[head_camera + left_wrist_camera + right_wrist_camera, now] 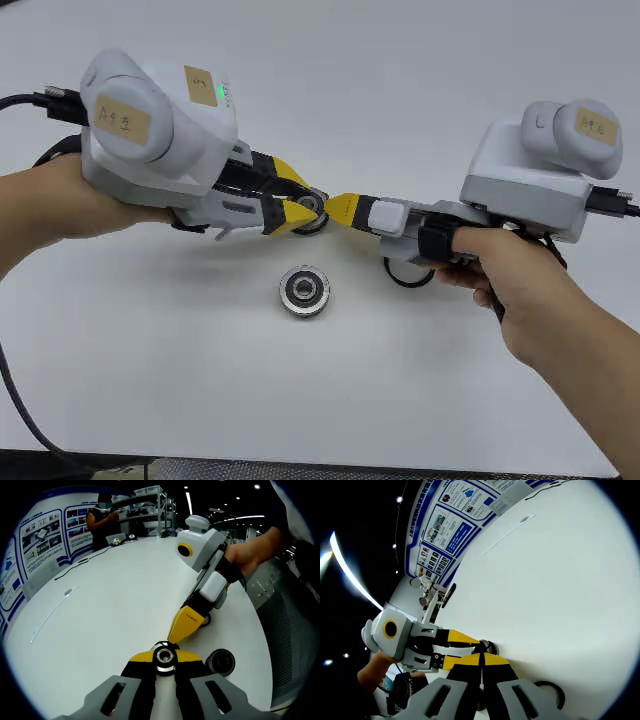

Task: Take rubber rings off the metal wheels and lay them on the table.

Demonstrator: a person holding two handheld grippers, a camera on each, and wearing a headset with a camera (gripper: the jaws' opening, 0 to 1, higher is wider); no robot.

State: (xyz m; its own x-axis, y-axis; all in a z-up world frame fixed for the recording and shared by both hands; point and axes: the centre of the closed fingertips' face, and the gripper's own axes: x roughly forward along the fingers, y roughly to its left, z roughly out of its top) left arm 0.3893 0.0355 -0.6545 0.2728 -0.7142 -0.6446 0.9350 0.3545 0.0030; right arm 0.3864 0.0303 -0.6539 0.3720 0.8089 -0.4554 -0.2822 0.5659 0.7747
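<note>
Across a white bench (320,80) in a hall lined with blue-and-white wall posters (449,526), whose print is too small to read, a person works two tools toward each other. The left hand-held gripper (290,203), the bulkier shape in the head view, has its yellow jaws clamped on a metal wheel (165,656), which is held up off the bench. The right hand-held gripper (342,208) reaches in from the opposite side with its jaws pressed together, tips right at the rim of that wheel. Whether they pinch any rubber there cannot be made out.

A second wheel (305,291) lies flat on the bench just in front of the two sets of jaws, apart from both. A loose black rubber ring (400,284) lies on the bench beneath the right hand-held gripper, partly hidden by it.

Tan stickers (123,120) on both tool housings carry handwriting that appears to begin "A9"; the remaining characters are not legible. A small green light (220,93) glows on the left housing.
</note>
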